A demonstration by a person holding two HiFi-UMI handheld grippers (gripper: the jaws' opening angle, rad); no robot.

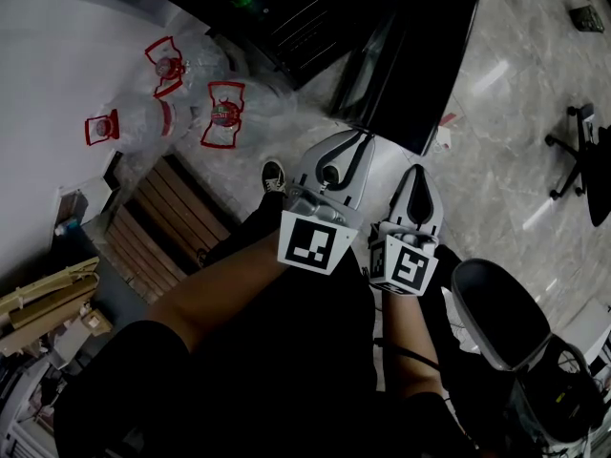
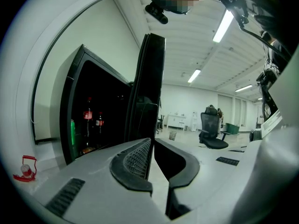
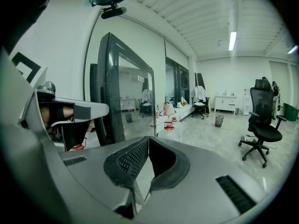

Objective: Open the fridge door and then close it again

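Note:
The black fridge stands at the top of the head view with its glass door swung wide open; bottles show on the shelves inside. My left gripper hangs just short of the door's lower edge, shut with nothing in it, its tips meeting in line with the door's edge. To its right, my right gripper is also shut and empty, its tips pointing past the door's glass face. Neither gripper touches the door.
Big water bottles with red handles lie on the floor left of the fridge, beside a wooden pallet. An office chair stands at the right, and another seat close by my right side. The person's shoe is below the fridge.

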